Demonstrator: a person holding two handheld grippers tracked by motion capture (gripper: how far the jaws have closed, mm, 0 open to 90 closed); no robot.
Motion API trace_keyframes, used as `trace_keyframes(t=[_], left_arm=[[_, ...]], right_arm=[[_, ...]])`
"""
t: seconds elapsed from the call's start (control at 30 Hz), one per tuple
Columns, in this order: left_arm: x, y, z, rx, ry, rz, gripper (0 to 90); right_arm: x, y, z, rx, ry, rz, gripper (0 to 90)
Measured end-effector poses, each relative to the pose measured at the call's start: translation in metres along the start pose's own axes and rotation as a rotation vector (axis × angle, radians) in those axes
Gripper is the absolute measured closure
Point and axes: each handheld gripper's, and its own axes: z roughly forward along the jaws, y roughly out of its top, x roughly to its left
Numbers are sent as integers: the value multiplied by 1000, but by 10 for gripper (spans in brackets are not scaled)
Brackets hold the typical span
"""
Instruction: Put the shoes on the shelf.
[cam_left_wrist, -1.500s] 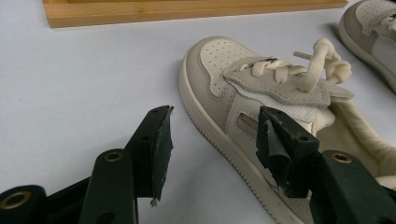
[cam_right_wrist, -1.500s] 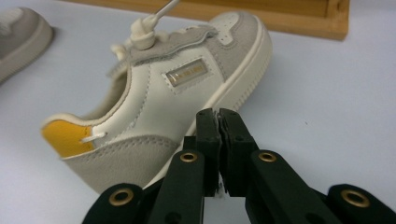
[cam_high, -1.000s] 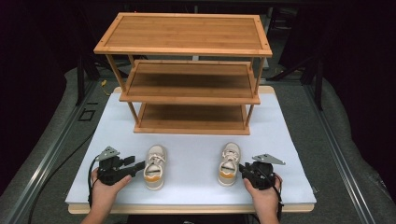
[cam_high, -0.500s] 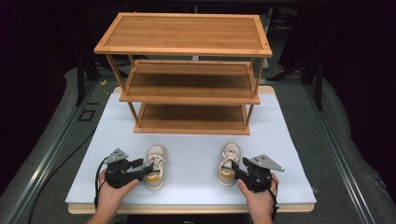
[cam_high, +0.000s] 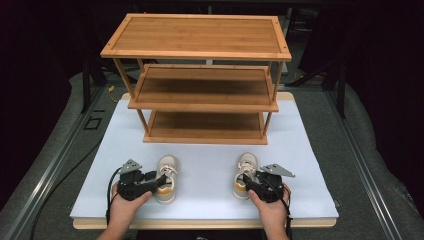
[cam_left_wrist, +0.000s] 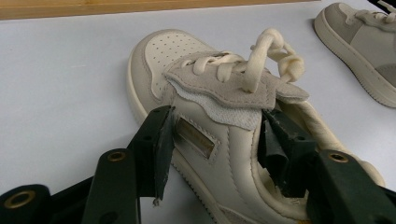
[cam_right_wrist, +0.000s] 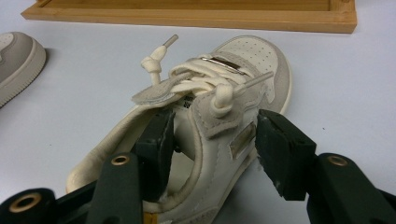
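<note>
Two small cream sneakers stand toes toward the rack on the white table top. My left gripper (cam_high: 161, 181) (cam_left_wrist: 217, 144) straddles the side wall of the left shoe (cam_high: 166, 170) (cam_left_wrist: 205, 93), one jaw outside and one inside the opening. Its jaws have just been closing, the pads close to the wall with no squeeze showing. My right gripper (cam_high: 246, 184) (cam_right_wrist: 212, 140) straddles the side of the right shoe (cam_high: 247, 167) (cam_right_wrist: 233, 74) the same way. Its jaws have just been opening, and the outer pad barely meets the leather.
A three-tier bamboo shoe rack (cam_high: 200, 85) stands at the back of the white table top (cam_high: 210, 160), its bottom edge (cam_right_wrist: 187, 16) just beyond the shoes. The other shoe appears at the edge of each gripper view (cam_left_wrist: 359, 42) (cam_right_wrist: 16, 60). Dark floor surrounds the table.
My right gripper slid left onto the right shoe, and its jaws spread wider around the side. My left hand stayed almost still while its jaws narrowed on the left shoe.
</note>
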Motion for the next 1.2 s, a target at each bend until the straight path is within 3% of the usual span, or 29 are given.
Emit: trace_keyframes(t=[0.13, 0.2, 0.33, 0.57, 0.77, 0.87, 0.93, 1.2], left_arm=[[1, -1, 2, -23, 10, -22, 518], [-1, 0, 3, -21, 11, -19, 524], [-3, 3, 7, -15, 4, -14, 535], [-15, 8, 18, -20, -6, -7, 571], [-26, 12, 27, -14, -14, -6, 570], [-33, 14, 33, -16, -17, -10, 569], [-36, 15, 36, -13, -18, -12, 569], [-46, 18, 44, -16, -15, -17, 568]], right_arm=[[-2, 1, -1, 0, -2, 7, 548], [-5, 1, -1, -1, 24, 44, 561], [-3, 2, 0, 8, 36, 29, 566], [14, 5, 9, 20, 105, -30, 568], [25, 7, 15, 22, 122, -49, 568], [38, 8, 21, 33, 173, -95, 569], [44, 9, 24, 28, 172, -106, 569], [56, 11, 33, 36, 204, -95, 569]])
